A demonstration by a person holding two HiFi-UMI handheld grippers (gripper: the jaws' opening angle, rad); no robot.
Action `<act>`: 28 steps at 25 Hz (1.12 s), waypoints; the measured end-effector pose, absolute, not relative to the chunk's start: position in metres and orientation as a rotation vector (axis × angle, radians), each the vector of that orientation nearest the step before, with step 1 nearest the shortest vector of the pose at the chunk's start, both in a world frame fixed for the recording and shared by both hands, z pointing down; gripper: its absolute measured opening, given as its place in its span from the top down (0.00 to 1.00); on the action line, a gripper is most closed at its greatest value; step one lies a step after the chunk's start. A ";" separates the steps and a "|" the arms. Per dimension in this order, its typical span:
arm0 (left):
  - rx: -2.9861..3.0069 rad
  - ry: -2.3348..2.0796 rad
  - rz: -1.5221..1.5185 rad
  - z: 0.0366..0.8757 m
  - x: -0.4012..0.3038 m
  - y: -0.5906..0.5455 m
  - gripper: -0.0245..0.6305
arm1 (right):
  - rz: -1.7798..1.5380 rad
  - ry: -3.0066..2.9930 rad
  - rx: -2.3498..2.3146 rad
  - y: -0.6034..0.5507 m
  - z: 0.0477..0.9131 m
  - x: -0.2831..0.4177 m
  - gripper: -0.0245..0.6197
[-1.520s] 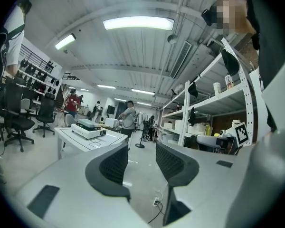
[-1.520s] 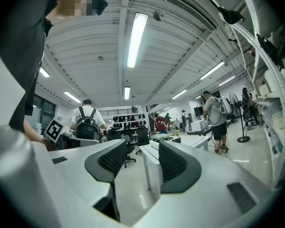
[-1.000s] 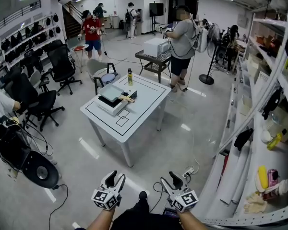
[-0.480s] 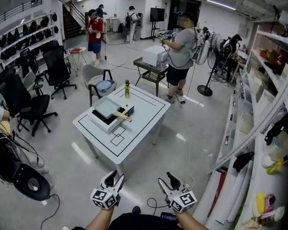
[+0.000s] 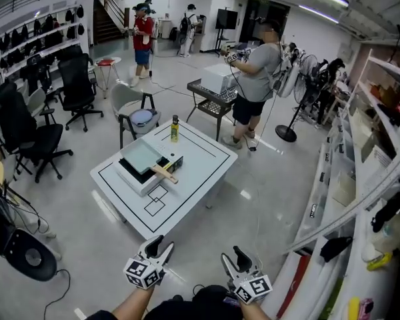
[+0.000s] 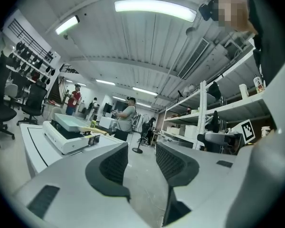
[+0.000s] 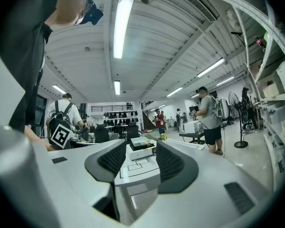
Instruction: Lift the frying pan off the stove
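Well, in the head view there are two claws low in the frame, the left claw [image 5: 160, 247] and the right claw [image 5: 234, 255]. Both are well short of the one white counter [image 5: 187, 179], with bare floor between. On that counter sits one white stove [image 5: 128, 179], near its left edge. On the stove is one square frying pan [image 5: 141, 155], its wooden handle [image 5: 164, 173] pointing toward the counter's middle. One yellow bottle [image 5: 175, 129] stands by the far edge. Shelving [image 5: 330, 179] crowds the right side, and at least two black office chairs [image 5: 33, 142] stand on the left. The holder's forearms are cut off by the bottom edge.

In the left gripper view the claw's jaws stand apart with only floor showing between them. Stove and pan show off to the left, the pan seen too edge-on to make out its inside.

In the right gripper view the jaws are likewise apart and empty. The counter lies straight ahead in the gap, with stove and pan small on top.
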State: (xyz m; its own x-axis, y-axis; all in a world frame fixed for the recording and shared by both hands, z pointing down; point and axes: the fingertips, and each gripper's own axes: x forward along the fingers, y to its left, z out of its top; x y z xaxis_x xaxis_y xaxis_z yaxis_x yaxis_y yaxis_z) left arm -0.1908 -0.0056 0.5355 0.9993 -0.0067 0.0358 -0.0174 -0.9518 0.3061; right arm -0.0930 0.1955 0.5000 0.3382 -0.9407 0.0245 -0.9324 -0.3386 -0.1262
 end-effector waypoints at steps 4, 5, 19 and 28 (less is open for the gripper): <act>2.844 -0.052 0.063 0.538 -0.157 -0.019 0.68 | -0.177 1.751 -2.456 0.180 0.513 -0.046 0.64; 2.845 -0.076 0.070 0.539 -0.149 -0.024 0.68 | -0.179 1.761 -2.435 0.175 0.515 -0.033 0.64; 2.817 -0.395 0.021 0.501 -0.006 -0.044 0.68 | -0.126 2.044 -2.172 0.124 0.480 0.152 0.64; 2.753 -0.596 -0.008 0.499 0.010 -0.066 0.68 | -0.193 2.159 -2.023 0.094 0.494 0.207 0.64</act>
